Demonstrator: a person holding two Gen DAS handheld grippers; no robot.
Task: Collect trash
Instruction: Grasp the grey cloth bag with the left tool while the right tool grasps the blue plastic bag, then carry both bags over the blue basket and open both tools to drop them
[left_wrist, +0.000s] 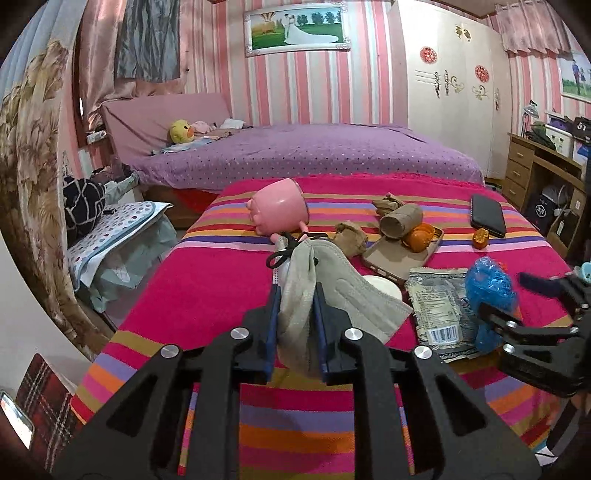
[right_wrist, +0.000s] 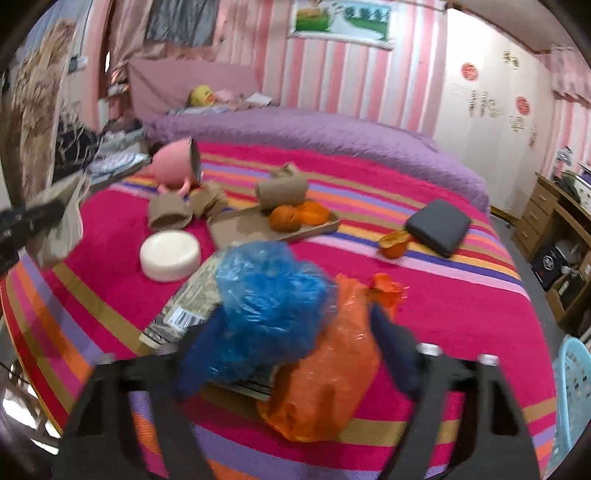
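Left tool pinches a crumpled grey face mask, hanging lengthwise; right tool wide around blue bag.

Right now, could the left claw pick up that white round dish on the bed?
Probably not yet. The left claw is already clamped on a grey face mask, which drapes over the white dish. It would likely have to drop the mask first.

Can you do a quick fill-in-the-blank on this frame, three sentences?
1. The left gripper is shut on a grey ____.
2. The right gripper is open around blue and ____ plastic bags.
3. The pink cup lies on its ____ on the striped blanket.

Missing words: face mask; orange; side
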